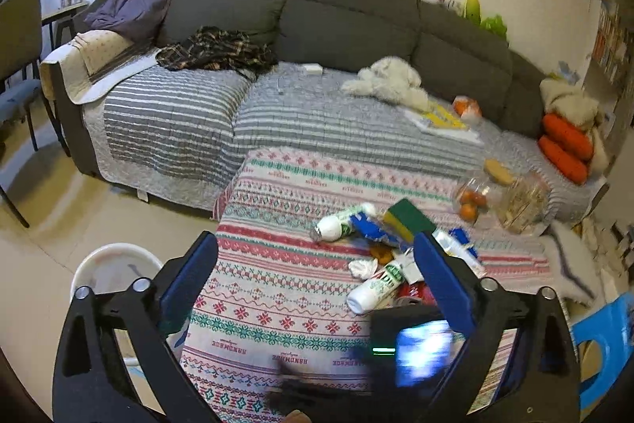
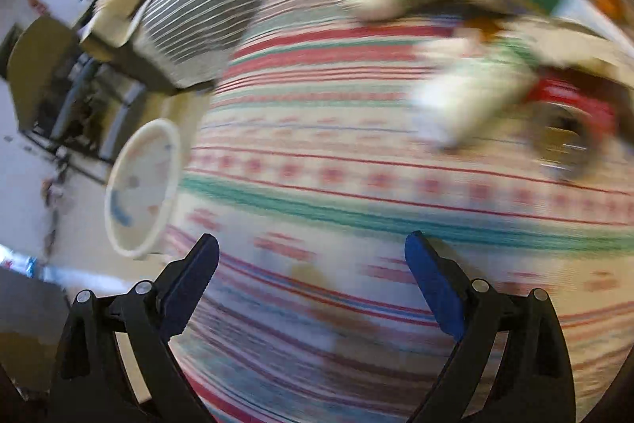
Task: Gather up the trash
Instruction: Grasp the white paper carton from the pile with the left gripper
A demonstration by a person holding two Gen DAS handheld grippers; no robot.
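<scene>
A pile of trash lies on the patterned tablecloth (image 1: 277,284): two white bottles with green labels (image 1: 344,222) (image 1: 376,288), a blue wrapper (image 1: 376,230), a green and yellow box (image 1: 408,219), crumpled white paper (image 1: 362,267) and a red can (image 1: 416,294). My left gripper (image 1: 313,248) is open and empty, above the table's near side. My right gripper (image 2: 311,248) is open and empty over the cloth (image 2: 317,185); its view is blurred. There the white bottle (image 2: 463,102) and red can (image 2: 570,113) lie at the upper right. A white bin (image 1: 115,266) stands on the floor left of the table, also seen in the right wrist view (image 2: 140,189).
A grey sofa (image 1: 317,26) with a striped cover stands behind the table. A bag of oranges (image 1: 471,201) and a clear jar (image 1: 523,201) sit at the table's far right. A chair (image 1: 20,66) stands at left, a blue stool (image 1: 606,343) at right. The other gripper's dark body (image 1: 416,339) is low in the left wrist view.
</scene>
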